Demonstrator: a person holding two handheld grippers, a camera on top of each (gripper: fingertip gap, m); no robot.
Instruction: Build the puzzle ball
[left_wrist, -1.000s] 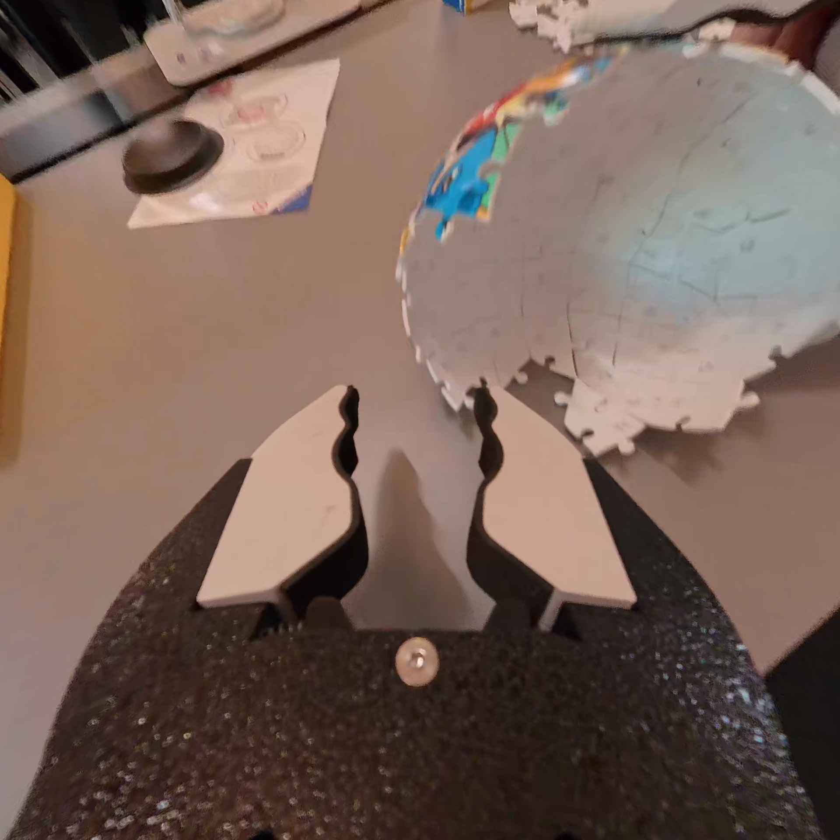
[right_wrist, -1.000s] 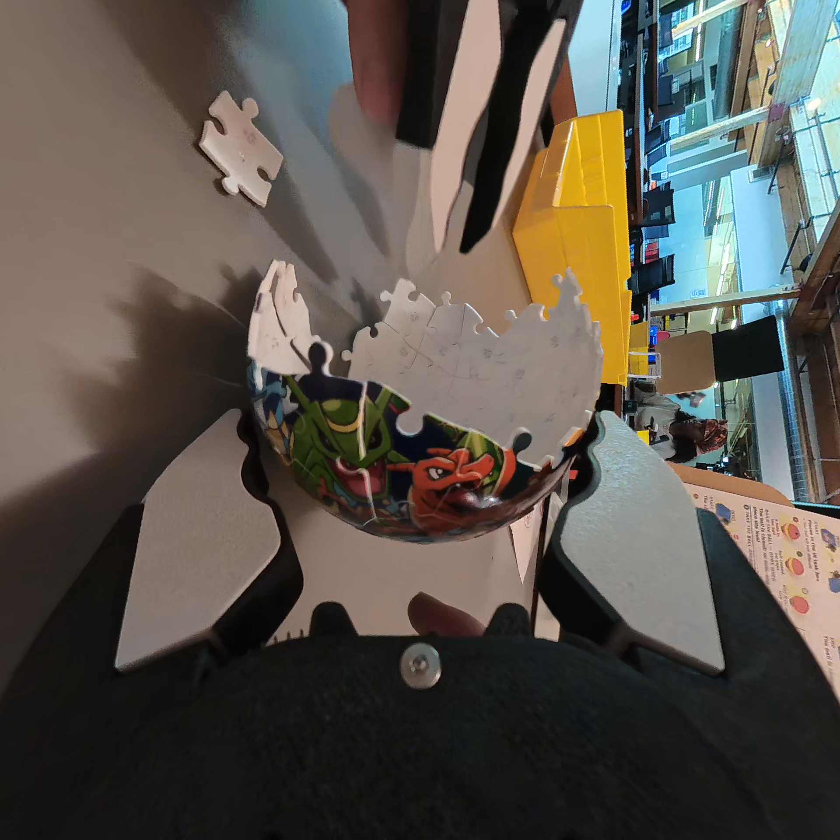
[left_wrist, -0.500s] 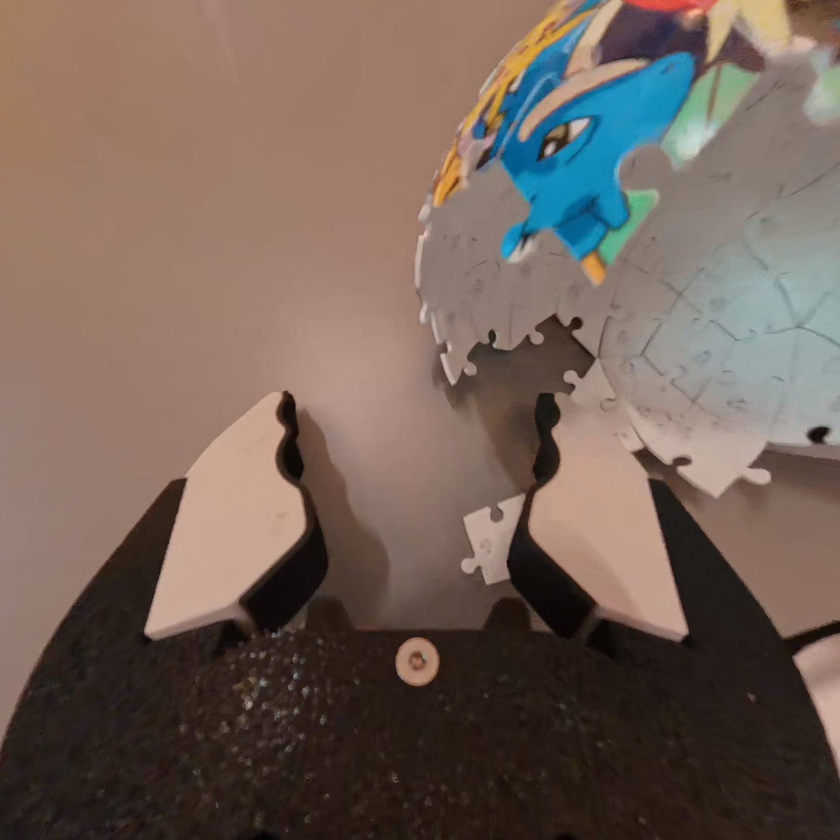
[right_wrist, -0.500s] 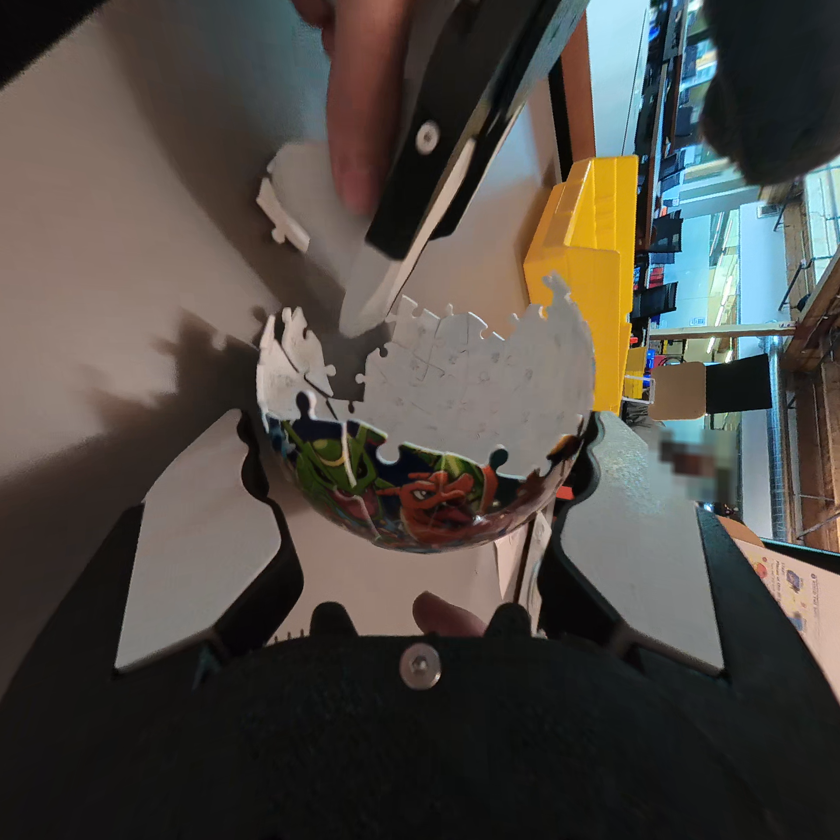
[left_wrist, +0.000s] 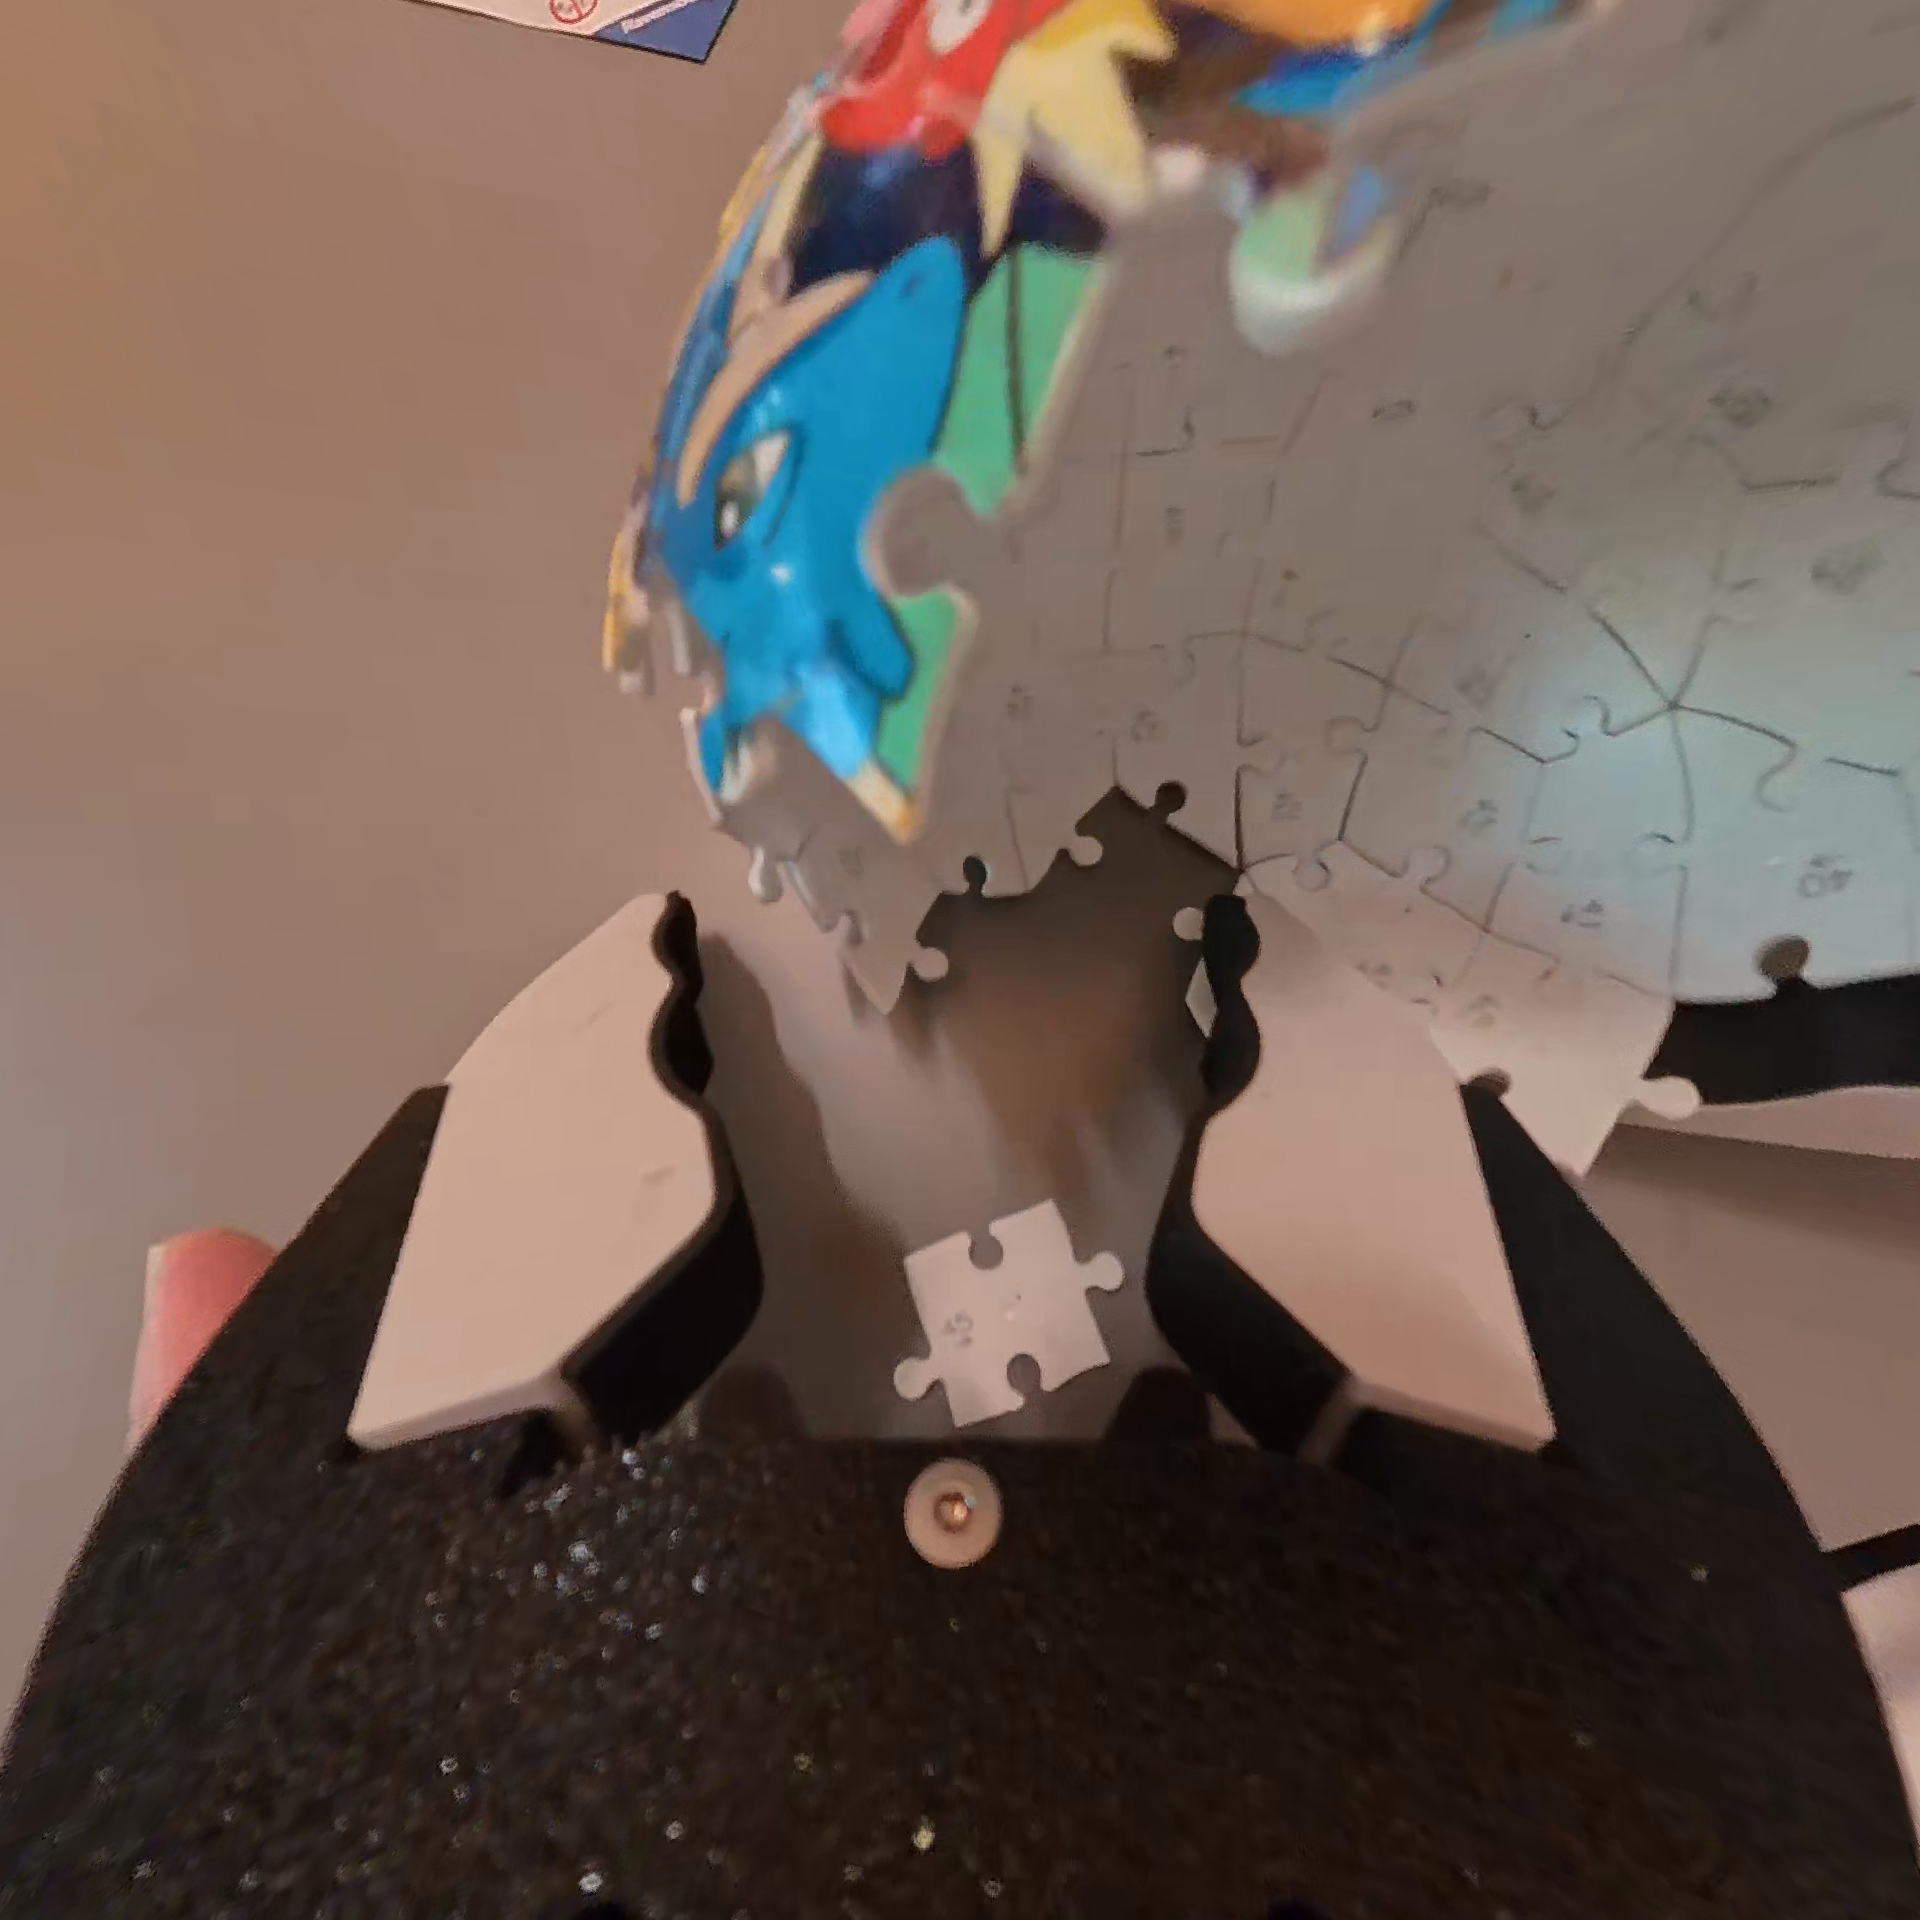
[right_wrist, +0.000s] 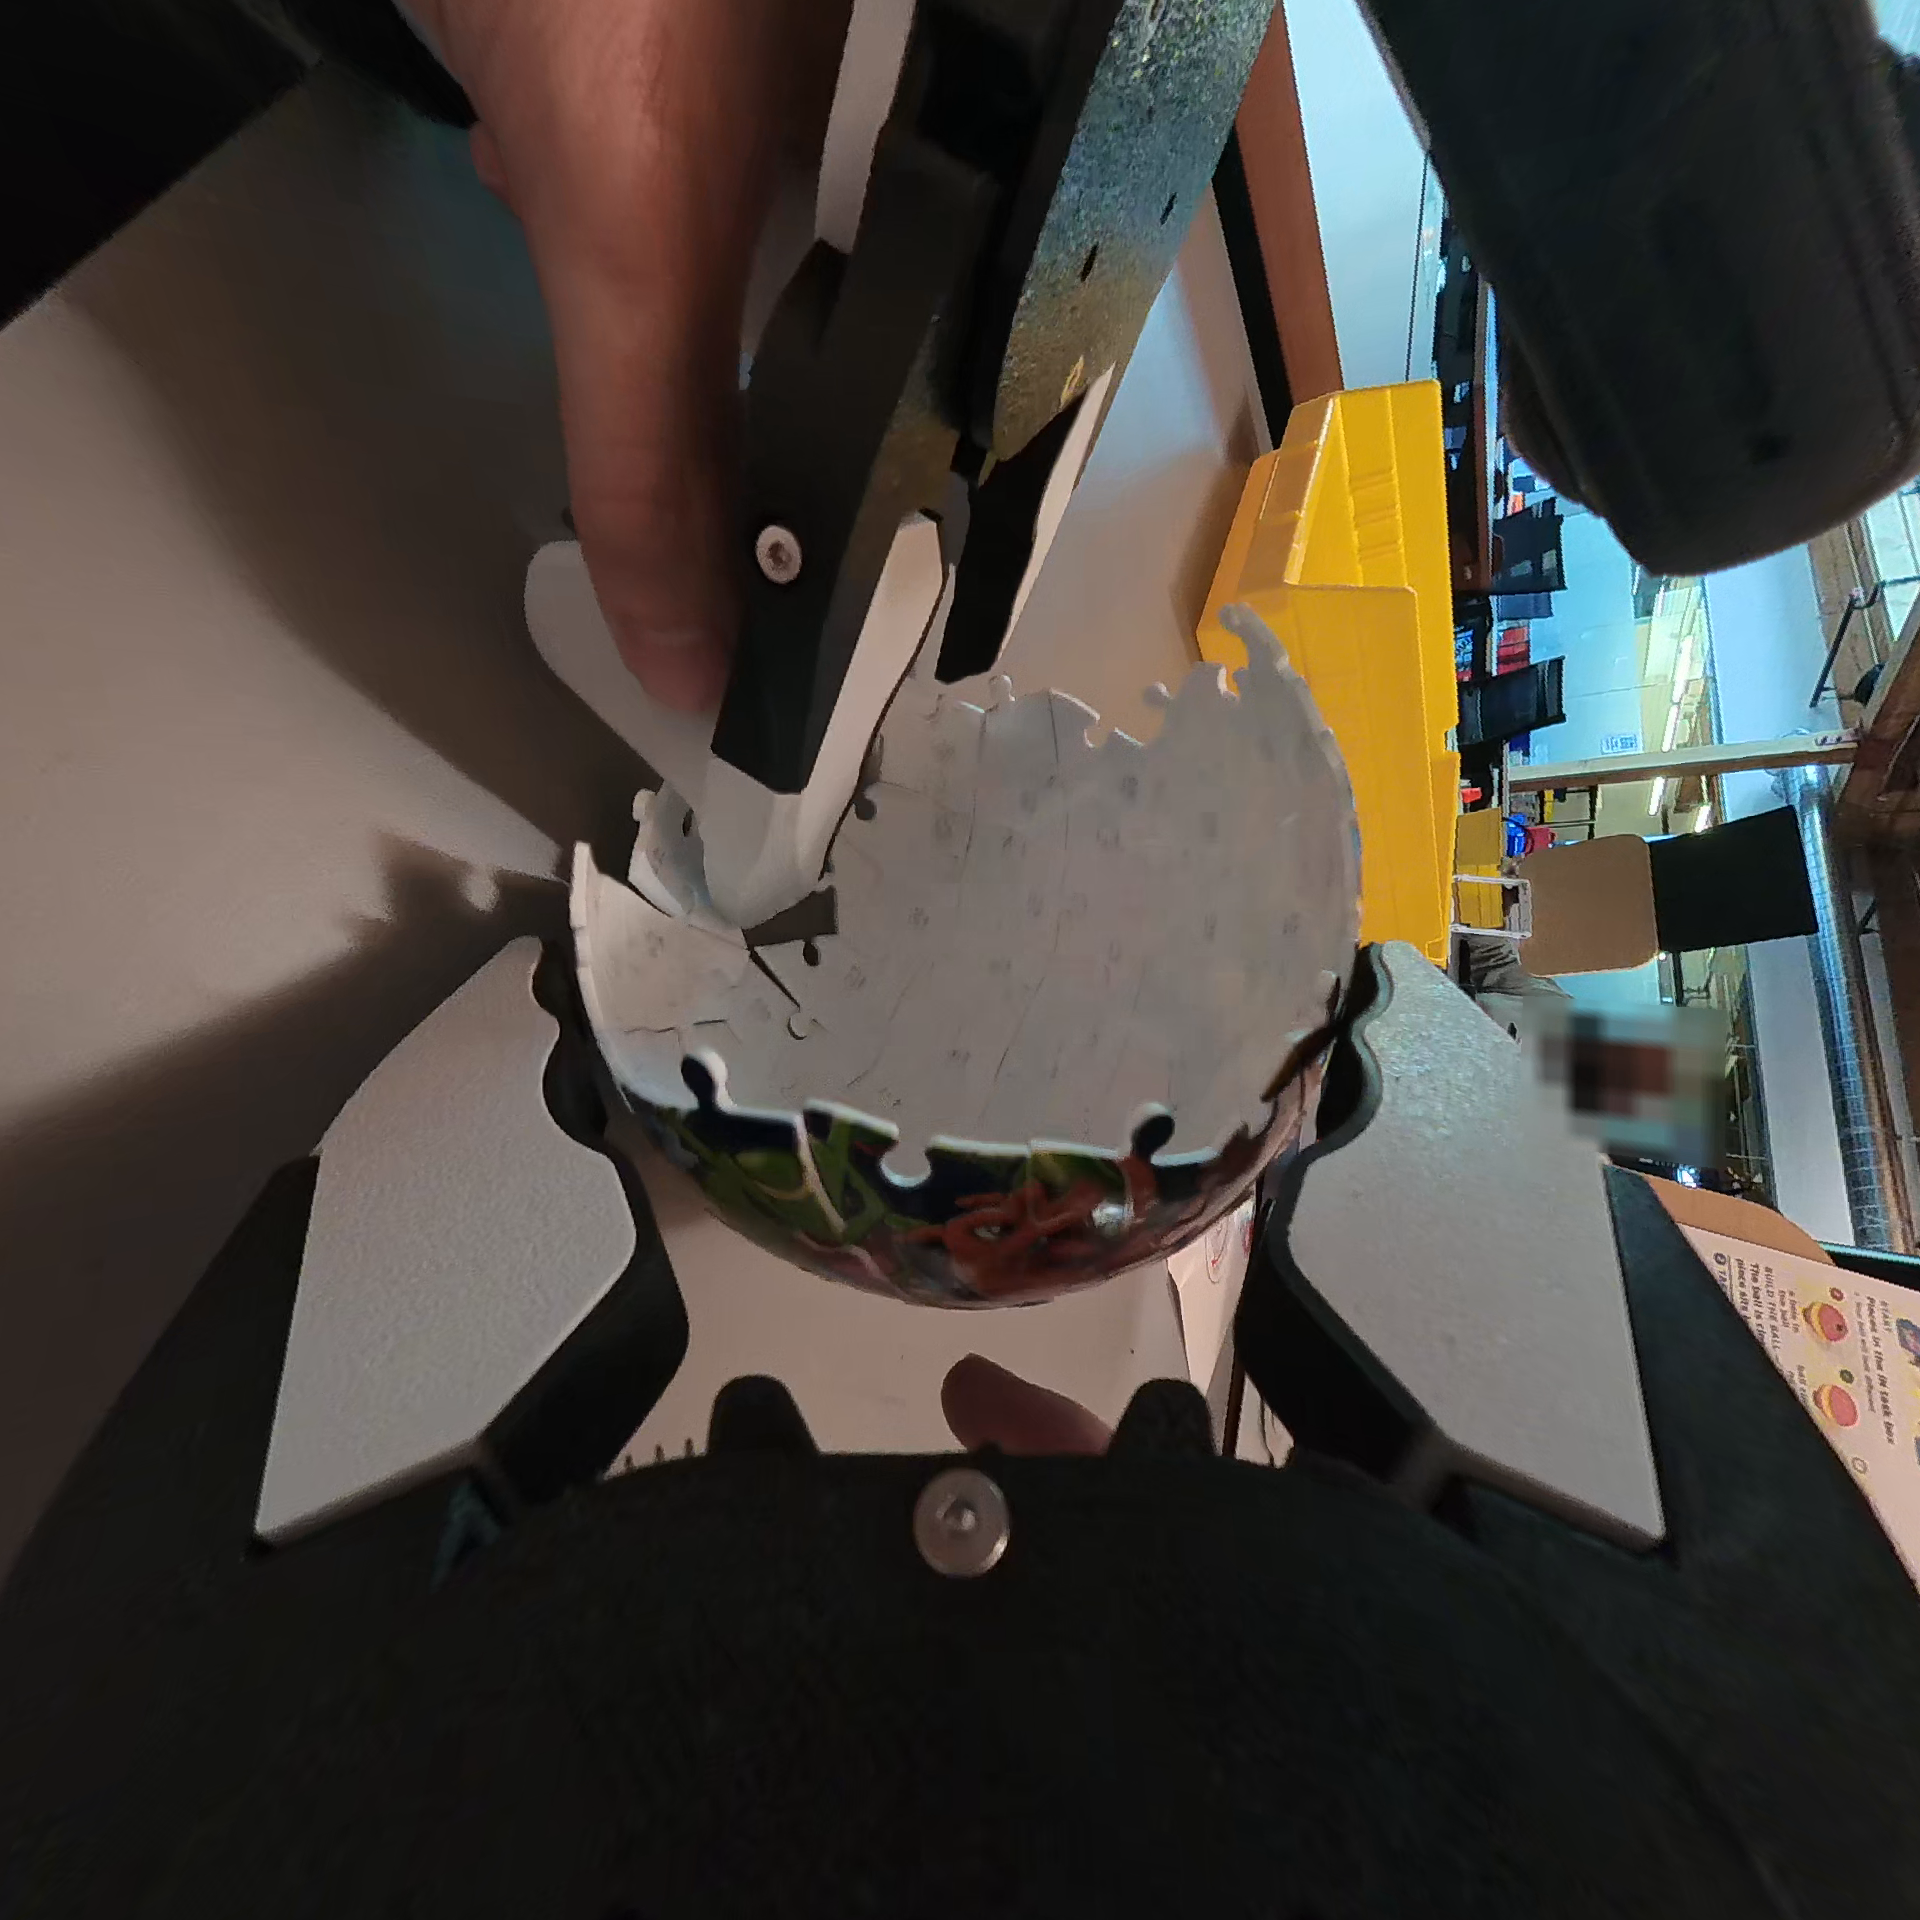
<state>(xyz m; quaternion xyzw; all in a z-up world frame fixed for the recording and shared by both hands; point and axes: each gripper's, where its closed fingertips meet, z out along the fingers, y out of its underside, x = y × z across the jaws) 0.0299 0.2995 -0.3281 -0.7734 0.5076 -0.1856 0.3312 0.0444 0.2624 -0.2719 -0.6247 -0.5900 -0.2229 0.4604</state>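
left wrist view: the left claw (left_wrist: 951, 925) points down at a grey table (left_wrist: 312, 623), its two white fingers set wide with nothing between them. a loose white puzzle piece (left_wrist: 1006, 1311) lies on the table in the gap near the finger roots, back side up with a small printed number. just past the fingertips is the half-built puzzle ball (left_wrist: 1351, 582), a curved shell with a pale grey inside marked by small numbers and a bright cartoon outside in blue, red and yellow. its jagged rim has a notch right ahead of the claw. a corner of a printed sheet (left_wrist: 613, 21) shows at the top edge.

right wrist view: the right claw (right_wrist: 956, 997) grips the puzzle ball (right_wrist: 1039, 935) across its width, one finger on each side, open side up. the left claw (right_wrist: 810, 842) reaches in from above, its tip at the rim notch. a yellow bin (right_wrist: 1351, 623) stands behind, and an instruction leaflet (right_wrist: 1829, 1382) lies at right.
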